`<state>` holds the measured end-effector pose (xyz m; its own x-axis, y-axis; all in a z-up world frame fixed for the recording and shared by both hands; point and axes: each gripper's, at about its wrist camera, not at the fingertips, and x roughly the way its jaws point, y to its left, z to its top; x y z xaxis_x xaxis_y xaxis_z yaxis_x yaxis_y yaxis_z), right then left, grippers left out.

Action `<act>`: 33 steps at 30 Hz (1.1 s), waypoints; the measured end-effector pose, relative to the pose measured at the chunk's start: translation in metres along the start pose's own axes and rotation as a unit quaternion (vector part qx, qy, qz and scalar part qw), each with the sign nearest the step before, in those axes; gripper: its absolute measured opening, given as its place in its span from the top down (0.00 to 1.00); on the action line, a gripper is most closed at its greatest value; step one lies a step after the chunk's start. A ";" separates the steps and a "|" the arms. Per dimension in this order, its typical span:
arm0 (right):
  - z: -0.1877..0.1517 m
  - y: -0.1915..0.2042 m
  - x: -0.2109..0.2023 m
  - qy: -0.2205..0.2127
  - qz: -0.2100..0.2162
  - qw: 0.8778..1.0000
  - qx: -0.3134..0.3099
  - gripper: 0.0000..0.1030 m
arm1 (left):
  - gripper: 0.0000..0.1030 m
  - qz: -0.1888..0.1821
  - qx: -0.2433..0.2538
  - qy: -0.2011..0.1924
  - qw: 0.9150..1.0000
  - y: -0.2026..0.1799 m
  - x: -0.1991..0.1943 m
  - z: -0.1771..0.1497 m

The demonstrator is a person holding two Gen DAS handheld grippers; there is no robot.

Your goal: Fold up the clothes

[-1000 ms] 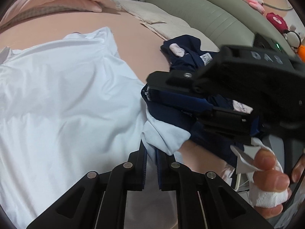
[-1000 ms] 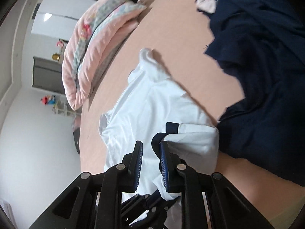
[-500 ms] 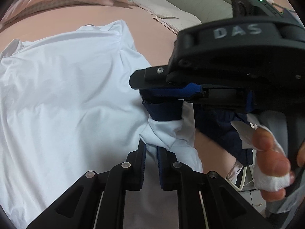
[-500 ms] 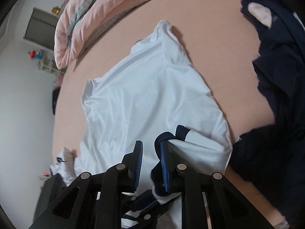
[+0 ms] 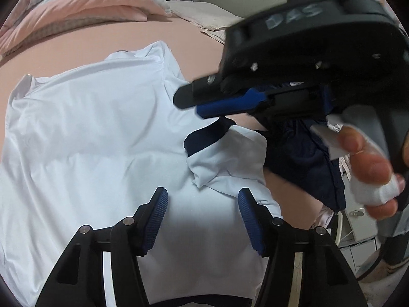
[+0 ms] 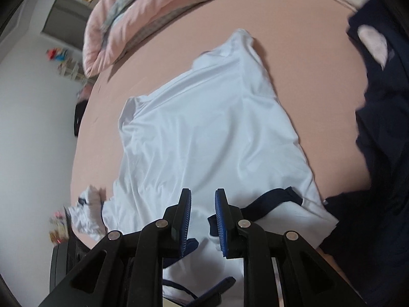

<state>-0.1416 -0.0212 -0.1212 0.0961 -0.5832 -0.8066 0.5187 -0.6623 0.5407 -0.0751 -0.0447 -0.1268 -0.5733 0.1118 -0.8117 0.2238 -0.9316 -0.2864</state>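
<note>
A white shirt [image 5: 97, 138] [image 6: 209, 128] lies spread on the pink bed sheet [image 6: 301, 58]. Its right sleeve with a navy cuff [image 5: 209, 133] [image 6: 271, 202] lies folded inward on the body. My left gripper [image 5: 203, 209] hovers just short of that sleeve. Its jaws are opening, with only flat shirt fabric below the gap. My right gripper [image 6: 203, 204] [image 5: 194, 102] hangs a little above the cuff. Its jaws are opening too, and nothing is pinched between the blue pads [image 6: 221, 220].
A heap of navy clothes [image 6: 383, 133] [image 5: 301, 158] lies right of the shirt. A pink quilt [image 6: 153, 7] is bunched at the far side of the bed. A small crumpled white garment [image 6: 87, 212] sits at the left bed edge. A hand with bandaged fingers [image 5: 370, 174] holds the right gripper.
Both grippers have let go of the sleeve, which now rests folded on the shirt. The left jaws spread wide. The right gripper has lifted off the cuff and rolled.
</note>
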 end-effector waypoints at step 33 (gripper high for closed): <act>-0.030 -0.037 -0.004 -0.006 -0.165 0.935 -0.313 0.35 | 0.47 -0.089 -0.083 0.073 0.990 0.028 0.044 0.032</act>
<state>-0.1360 0.0196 -0.1452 -0.1650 -0.4035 -0.9000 0.9142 -0.4050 0.0139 -0.1191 -0.0772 -0.1539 -0.4972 0.3287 -0.8029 0.2641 -0.8242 -0.5010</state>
